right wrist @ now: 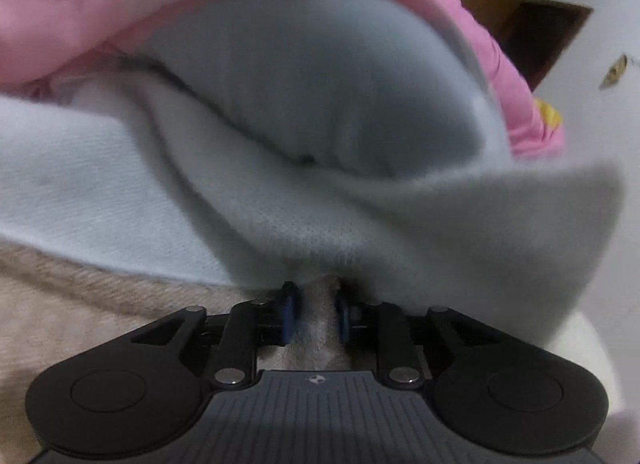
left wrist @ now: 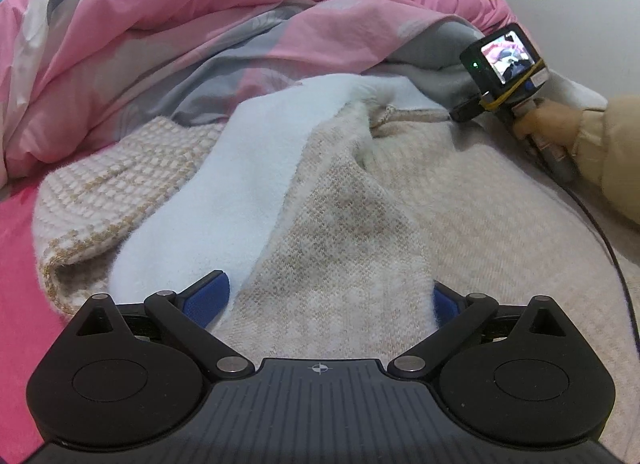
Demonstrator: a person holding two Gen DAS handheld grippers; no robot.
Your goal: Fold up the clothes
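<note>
A beige knit sweater (left wrist: 400,200) with a pale blue fleecy inside (left wrist: 248,168) lies spread on the bed, one part turned over so the lining shows. My left gripper (left wrist: 326,296) is low over its near part, open wide, with a ridge of beige knit between the blue pads (left wrist: 210,296). At the sweater's far right, by the collar (left wrist: 400,112), a hand holds my right gripper (left wrist: 456,114). In the right wrist view the right gripper (right wrist: 316,296) has its jaws narrow, shut on a bunch of sweater (right wrist: 316,224); folds gather at the tips, which the cloth hides.
A rumpled pink and grey quilt (left wrist: 160,24) is heaped behind the sweater. Pink sheet (left wrist: 16,264) shows at the left. A beige sleeve (left wrist: 612,152) and a black cable (left wrist: 600,232) come in from the right. A white wall and a wooden cabinet (right wrist: 532,16) stand beyond.
</note>
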